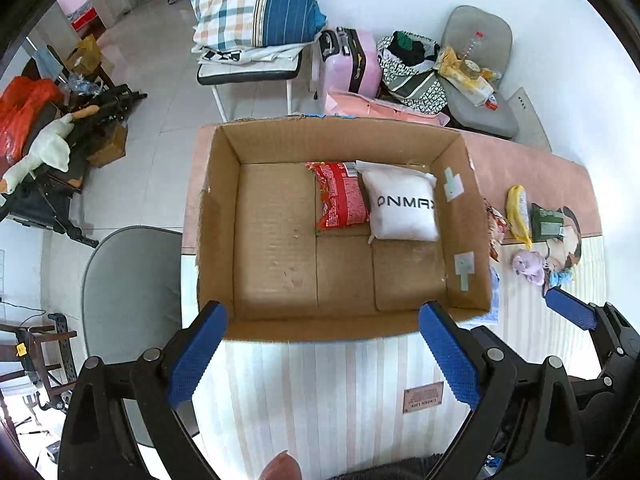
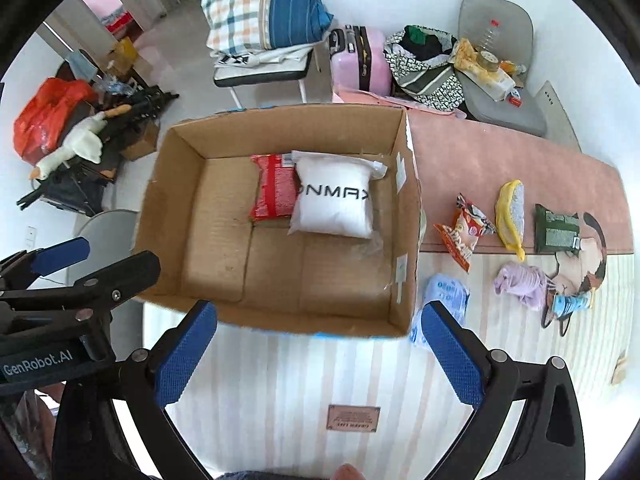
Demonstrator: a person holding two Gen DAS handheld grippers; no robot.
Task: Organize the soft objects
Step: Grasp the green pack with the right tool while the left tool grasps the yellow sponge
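Risk lies beyond the wide, empty right gripper (image 2: 320,356): snack packet (image 2: 464,232) and purple cloth (image 2: 520,280) crowd together, inviting a double grab. Left gripper (image 1: 324,356) is wide too, carton (image 1: 224,216) ahead.

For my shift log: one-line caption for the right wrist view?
Open right gripper above cardboard box holding white pillow and red snack packet; more soft items wait beside it.

White walls, pale tiled floor (image 1: 160,80), even daylight. A chair (image 1: 250,74) across the room carries a plaid pillow (image 1: 252,0); a pink suitcase (image 1: 354,62) stands just beside it. A grey chair (image 1: 480,80) sits against the wall. Left: clutter with a red bag (image 1: 24,108).
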